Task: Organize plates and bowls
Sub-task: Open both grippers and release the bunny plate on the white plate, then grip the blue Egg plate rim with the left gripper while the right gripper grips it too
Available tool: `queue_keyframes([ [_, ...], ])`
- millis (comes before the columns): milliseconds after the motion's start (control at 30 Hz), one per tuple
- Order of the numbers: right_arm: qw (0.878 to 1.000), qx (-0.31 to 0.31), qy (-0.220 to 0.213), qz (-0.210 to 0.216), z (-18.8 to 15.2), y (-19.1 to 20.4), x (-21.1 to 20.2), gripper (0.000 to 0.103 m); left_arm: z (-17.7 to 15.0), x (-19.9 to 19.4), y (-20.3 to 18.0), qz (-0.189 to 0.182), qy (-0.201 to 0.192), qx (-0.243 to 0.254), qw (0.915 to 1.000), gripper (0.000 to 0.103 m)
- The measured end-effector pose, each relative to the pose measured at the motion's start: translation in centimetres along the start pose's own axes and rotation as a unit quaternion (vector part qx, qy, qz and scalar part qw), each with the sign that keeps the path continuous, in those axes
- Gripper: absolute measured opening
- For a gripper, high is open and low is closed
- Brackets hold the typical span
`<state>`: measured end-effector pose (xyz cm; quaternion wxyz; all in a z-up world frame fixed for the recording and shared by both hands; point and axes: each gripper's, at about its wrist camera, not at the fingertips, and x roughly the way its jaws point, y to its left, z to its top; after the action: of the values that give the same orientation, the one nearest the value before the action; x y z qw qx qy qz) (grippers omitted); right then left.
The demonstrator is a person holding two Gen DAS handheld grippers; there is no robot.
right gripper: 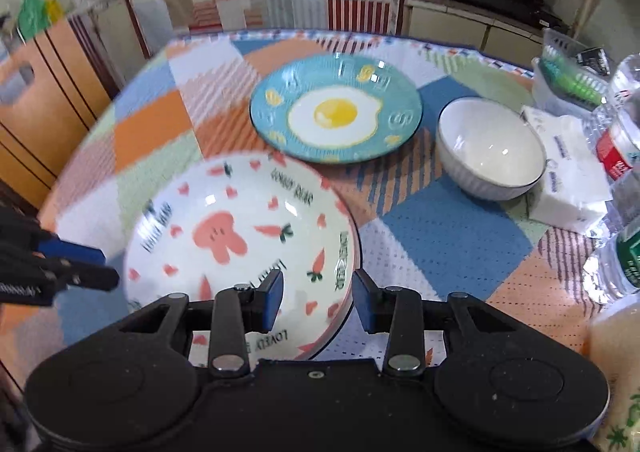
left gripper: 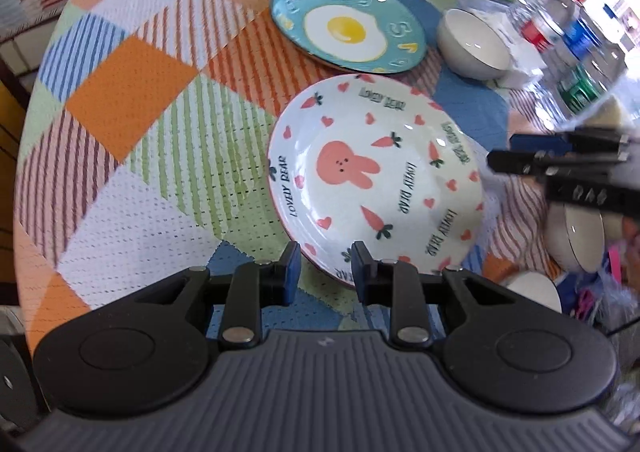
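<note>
A white rabbit-and-carrot plate [left gripper: 376, 175] [right gripper: 240, 236] lies on the patchwork tablecloth. My left gripper [left gripper: 326, 272] hovers over its near rim with a narrow gap between the pads, and the rim shows through that gap untouched. In the right wrist view the left gripper [right gripper: 110, 266] ends just short of the plate's left edge. My right gripper [right gripper: 318, 298] is open, straddling the plate's right rim without pressing on it. Farther back sit a blue fried-egg plate [left gripper: 348, 23] [right gripper: 336, 111] and a white bowl [left gripper: 474, 43] [right gripper: 490, 147]. In the left wrist view the right gripper [left gripper: 502, 153] stands beside the plate.
Water bottles [left gripper: 560, 23] [right gripper: 624, 131] and a tissue pack [right gripper: 568, 171] crowd the right side of the table. More white bowls [left gripper: 576, 240] sit low on the right. A wooden cabinet [right gripper: 48, 111] stands past the left table edge.
</note>
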<state>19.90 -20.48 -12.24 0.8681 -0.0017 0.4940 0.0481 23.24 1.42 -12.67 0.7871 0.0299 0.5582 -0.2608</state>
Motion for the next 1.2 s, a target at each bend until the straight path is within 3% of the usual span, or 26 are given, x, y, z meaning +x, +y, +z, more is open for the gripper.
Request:
queue_keyframes([
  [167,1.000,0.012,-0.008,0.010,0.6,-0.6,-4.0,0.046,-0.2,-1.8,-0.9,0.030,0.006,0.040,0.9987,0.026],
  [333,0.999,0.025,-0.028,0.033,0.8,-0.8,-6.8,0.055,0.1,-3.7,-1.1,0.048,-0.003,0.056,0.9973,0.027],
  [433,0.998,0.019,-0.035,0.054,1.1,-0.6,-7.6,0.068,0.8,-4.6,-1.1,0.051,-0.008,0.057,0.9970,0.030],
  [667,0.993,0.009,-0.060,0.098,2.9,-0.6,-8.0,0.075,3.2,-7.1,-0.2,0.059,-0.046,0.042,0.9963,0.054],
  [733,0.992,0.012,-0.068,0.108,3.6,-0.8,-7.7,0.080,4.1,-7.5,0.1,0.056,-0.062,0.037,0.9959,0.059],
  [767,0.991,0.015,-0.074,0.112,4.0,-1.0,-7.3,0.090,4.6,-7.6,0.2,0.054,-0.070,0.035,0.9955,0.063],
  [800,0.990,0.019,-0.080,0.114,4.3,-1.2,-6.9,0.092,5.1,-7.6,0.4,0.051,-0.079,0.033,0.9950,0.065],
  [867,0.989,0.026,-0.092,0.115,5.0,-1.7,-5.9,0.092,6.1,-7.4,0.7,0.045,-0.099,0.030,0.9937,0.071],
  [1000,0.984,0.066,-0.110,0.123,6.2,-3.7,-3.1,0.092,7.9,-5.9,1.1,0.046,-0.130,0.024,0.9901,0.075],
  [1100,0.979,0.142,-0.084,0.122,7.0,-5.8,-0.5,0.092,8.9,-4.3,1.8,0.050,-0.160,0.012,0.9858,0.076],
  [1200,0.969,0.198,-0.050,0.143,7.2,-7.7,1.6,0.092,9.8,-2.5,2.7,0.045,-0.162,0.001,0.9858,0.081],
])
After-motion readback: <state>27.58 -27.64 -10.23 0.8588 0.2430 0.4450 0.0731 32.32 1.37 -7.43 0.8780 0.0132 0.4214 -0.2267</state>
